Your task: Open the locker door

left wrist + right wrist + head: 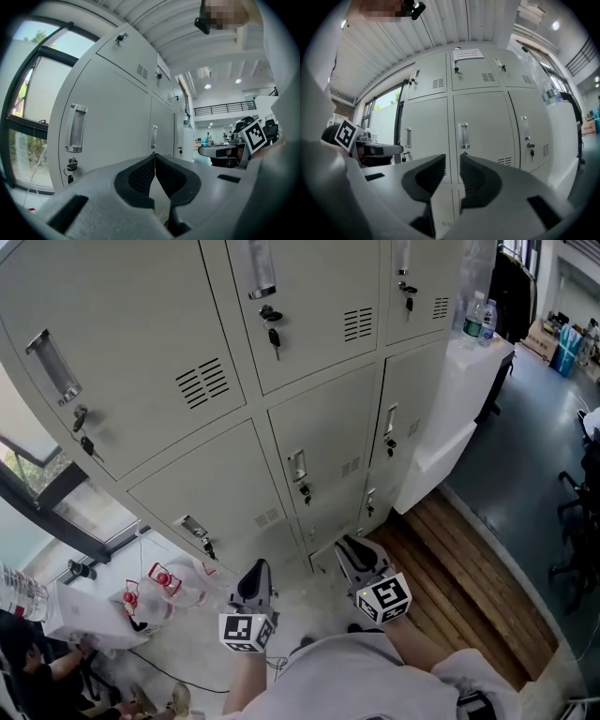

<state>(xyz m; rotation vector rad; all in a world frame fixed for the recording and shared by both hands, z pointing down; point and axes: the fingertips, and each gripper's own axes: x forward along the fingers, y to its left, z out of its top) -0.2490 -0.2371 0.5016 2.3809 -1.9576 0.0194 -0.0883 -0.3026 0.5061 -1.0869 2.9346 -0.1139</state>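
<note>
Right gripper (452,158) jaws gape slightly, left gripper (154,157) jaws meet, both empty, locker door (483,125) ahead, untouched.

1. We count two grippers in the head view: the left gripper (258,565) at 7 o'clock and the right gripper (345,542) at 5 o'clock.
2. We count two marker cubes (246,632), one on each gripper.
3. In the right gripper view we count six full locker doors (480,129): three in the top row and three beneath.
4. We count two clear bottles (475,315) on the white cabinet (459,381), between 1 and 2 o'clock in the head view.
5. We count two red-topped items (161,577) at 8 o'clock.
</note>
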